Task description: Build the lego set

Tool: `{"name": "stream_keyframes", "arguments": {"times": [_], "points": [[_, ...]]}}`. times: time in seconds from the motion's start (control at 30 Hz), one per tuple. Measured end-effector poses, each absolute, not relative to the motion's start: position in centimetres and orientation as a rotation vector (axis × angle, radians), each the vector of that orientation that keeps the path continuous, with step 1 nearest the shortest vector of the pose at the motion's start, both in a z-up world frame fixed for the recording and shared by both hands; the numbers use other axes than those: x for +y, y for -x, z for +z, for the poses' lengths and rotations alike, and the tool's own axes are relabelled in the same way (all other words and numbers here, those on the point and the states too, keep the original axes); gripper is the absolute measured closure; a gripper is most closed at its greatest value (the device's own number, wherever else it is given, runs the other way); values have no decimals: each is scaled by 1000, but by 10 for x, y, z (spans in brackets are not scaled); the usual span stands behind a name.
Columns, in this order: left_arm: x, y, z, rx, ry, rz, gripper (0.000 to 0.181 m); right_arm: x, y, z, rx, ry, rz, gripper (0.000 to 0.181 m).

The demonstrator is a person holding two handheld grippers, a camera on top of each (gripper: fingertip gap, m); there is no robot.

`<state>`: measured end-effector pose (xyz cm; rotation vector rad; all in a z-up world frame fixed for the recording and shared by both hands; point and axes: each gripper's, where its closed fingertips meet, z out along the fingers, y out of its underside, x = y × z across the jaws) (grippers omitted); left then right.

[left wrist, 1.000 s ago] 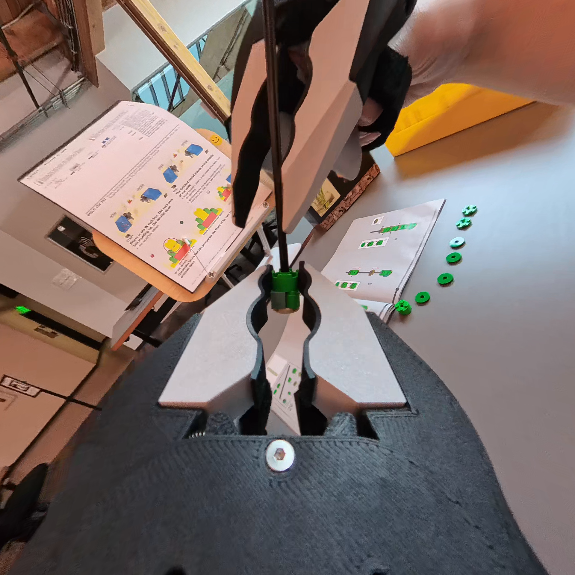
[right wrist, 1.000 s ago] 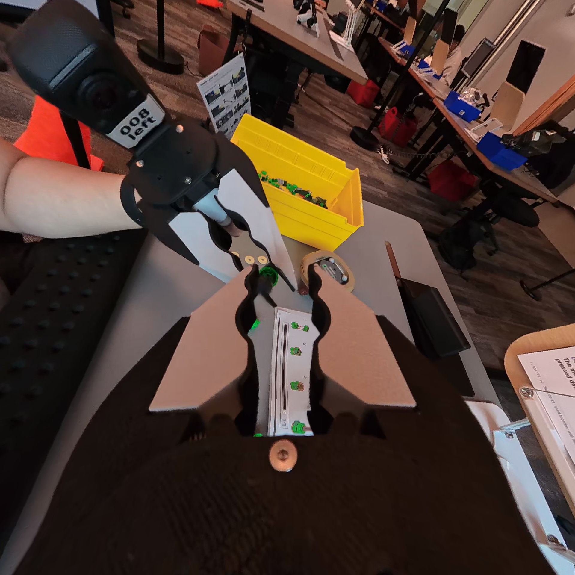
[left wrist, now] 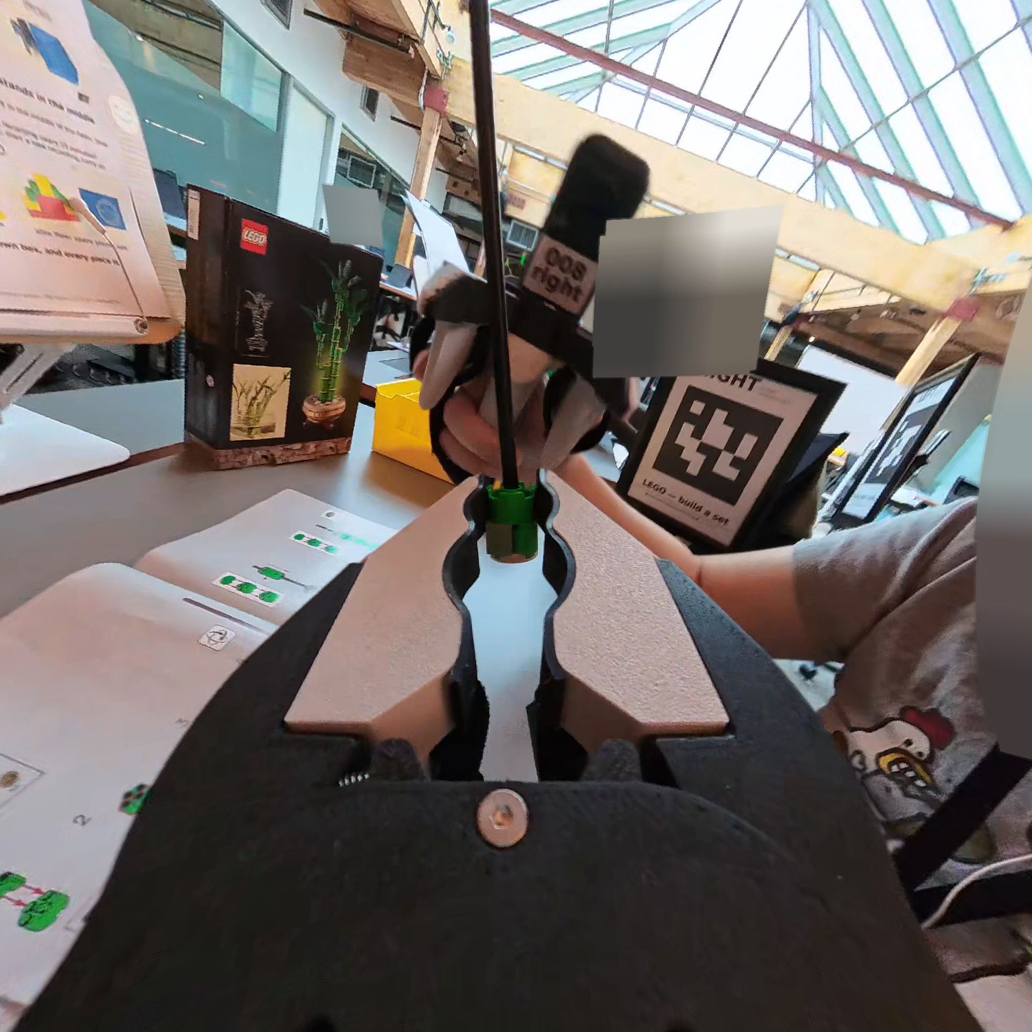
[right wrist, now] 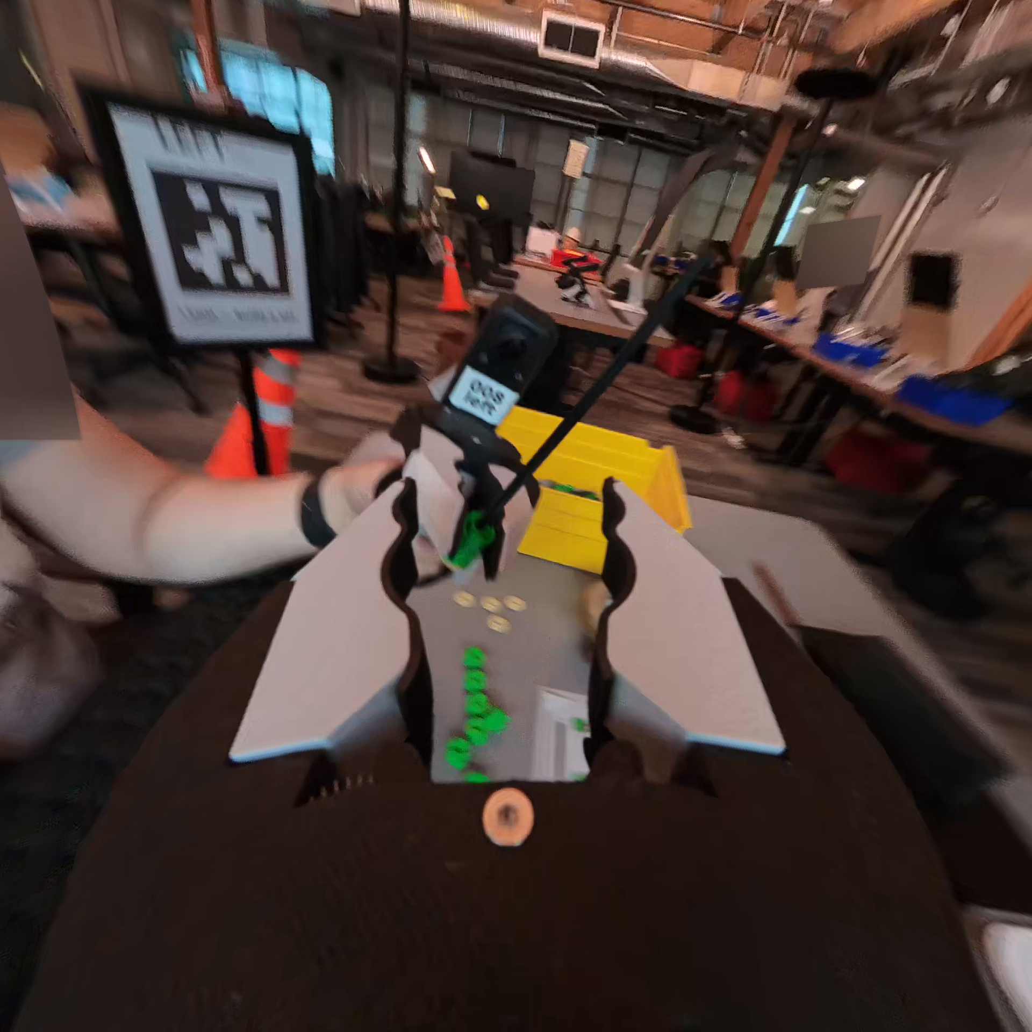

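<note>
Clamping the left gripper (left wrist: 511, 525) on a stack of round green bricks (left wrist: 511, 522), ribbed plastic with a tan piece at the foot, jaws pressed together on both sides of it. Holding that stack threaded on a thin black rod (left wrist: 491, 251), straight and matte, rising steeply out of the top of the left wrist view. Hanging off the worktop (left wrist: 111, 514) rather than resting on it, seemingly. Keeping the right gripper (right wrist: 505, 530) with jaws wide apart and nothing between them, facing the left one, with the rod slanting across beyond its tips. Judging the step in hand: stacking bamboo-stalk segments onto the rod, only the first few seated. Calling next, probably, for the free gripper to go down to the loose green pieces (right wrist: 474, 709), small studded rounds lying in a ragged row on the grey worktop beneath its jaws, pinch one by the rim, line its hole up with the rod's free end and slide it down. Lying past them, four flat tan discs (right wrist: 491, 606), glossy and coin-like. Spreading at the worktop's near-left edge, an open instruction booklet (left wrist: 111, 642) of smooth paper. Standing farther back, the dark set box (left wrist: 273, 352) and a yellow plastic bin (right wrist: 592, 480) with more green parts inside.
</note>
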<state>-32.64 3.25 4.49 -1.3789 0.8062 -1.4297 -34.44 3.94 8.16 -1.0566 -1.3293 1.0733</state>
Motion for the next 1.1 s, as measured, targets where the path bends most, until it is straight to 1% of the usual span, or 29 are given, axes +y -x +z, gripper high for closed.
{"name": "stream_keyframes", "arguments": {"times": [0.03,0.1,0.23,0.33,0.43,0.57,0.63,0.77,0.83,1.1], "points": [[34,329,46,786,1384,-1450,167,41,344,75,-1372,1013,954,110],[35,334,49,759,1375,-1497,167,42,347,62,-1441,963,763,107],[39,346,56,707,1356,-1501,167,41,361,52,-1468,907,610,116],[47,355,58,652,1360,-1471,167,38,367,52,-1448,787,440,132],[51,359,59,609,1362,-1487,167,37,375,47,-1450,716,270,136],[50,356,56,616,1378,-1503,168,40,380,51,-1395,699,205,142],[49,353,55,624,1381,-1513,168,39,380,50,-1395,694,193,152],[48,352,54,627,1383,-1522,167,40,381,49,-1400,697,192,152],[48,352,54,634,1387,-1515,167,41,380,49,-1394,695,181,156],[46,351,54,649,1379,-1530,167,39,381,50,-1397,662,146,154]]}}
